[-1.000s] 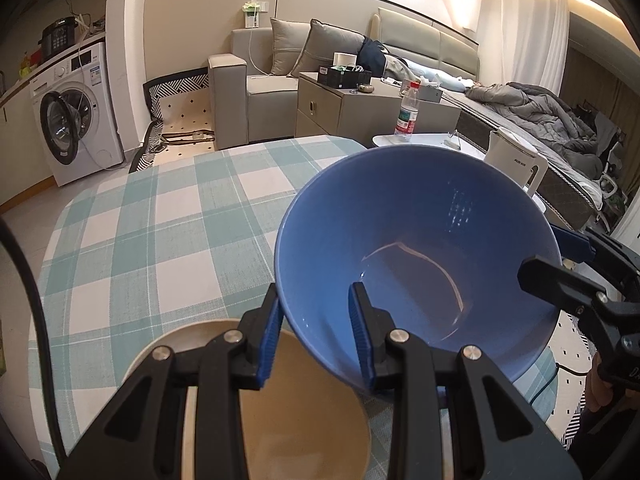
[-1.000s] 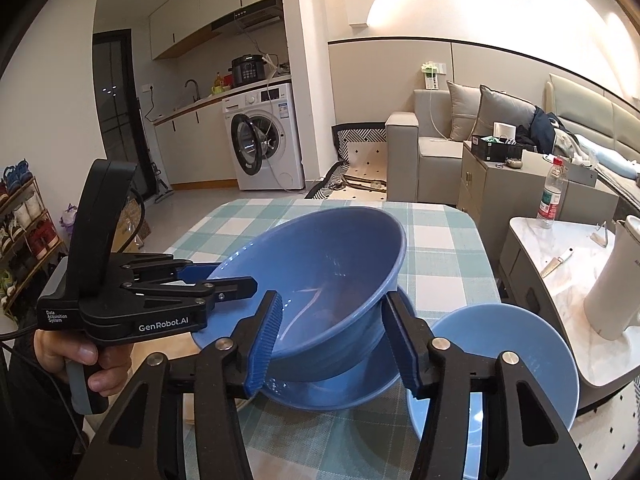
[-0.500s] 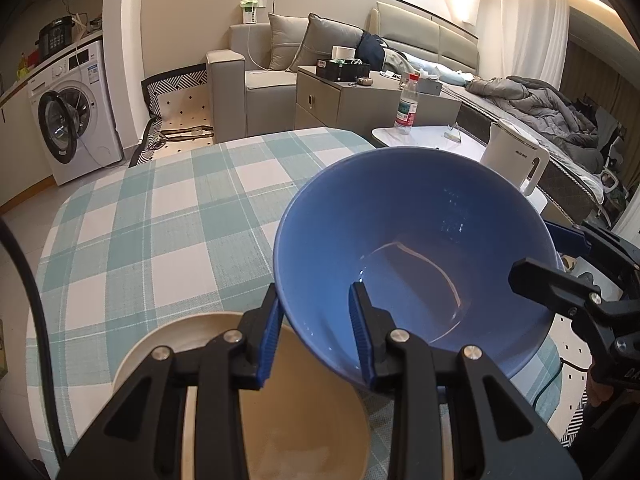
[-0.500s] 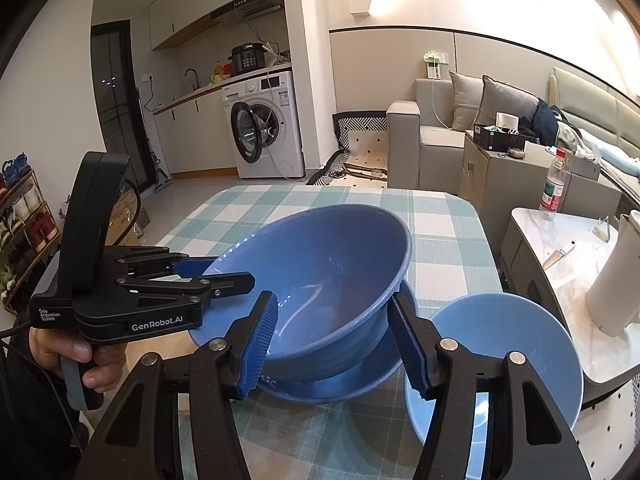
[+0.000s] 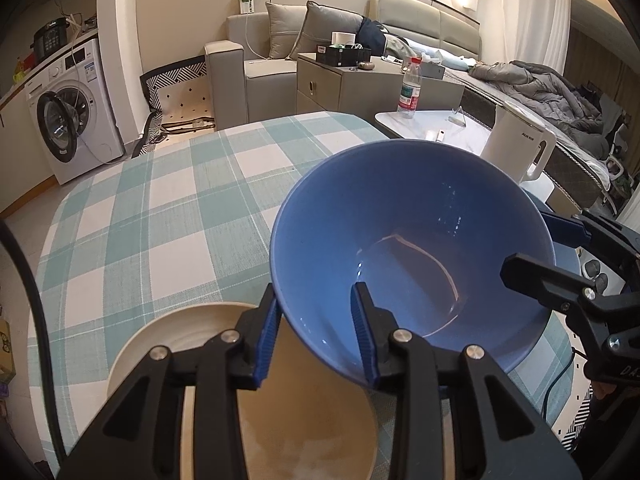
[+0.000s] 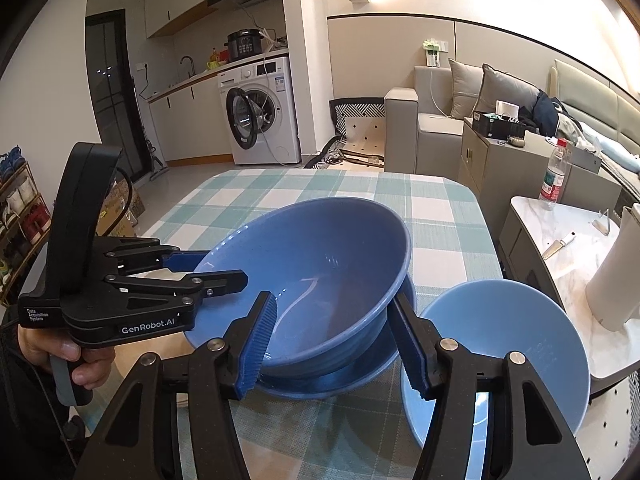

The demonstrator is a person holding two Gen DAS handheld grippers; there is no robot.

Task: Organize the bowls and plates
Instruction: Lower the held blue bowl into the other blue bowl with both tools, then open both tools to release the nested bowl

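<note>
My left gripper (image 5: 320,336) is shut on the near rim of a large blue bowl (image 5: 412,248), holding it tilted above a blue plate (image 6: 344,376). The bowl also shows in the right wrist view (image 6: 320,276), with the left gripper (image 6: 208,270) clamped on its left rim. My right gripper (image 6: 332,344) is open, its fingers straddling the bowl's near side without gripping it. A cream plate (image 5: 280,416) lies under the left gripper. A light blue plate (image 6: 504,352) lies at the right table edge.
The table has a teal checked cloth (image 5: 160,216). A white kettle (image 5: 516,148) and a water bottle (image 5: 410,88) stand on a marble side table (image 6: 568,240) to the right. A washing machine (image 6: 260,112) and sofa (image 6: 440,112) are beyond.
The blue bowl has sunk slightly toward the blue plate in the left gripper's hold. The right gripper has stayed open around it.
</note>
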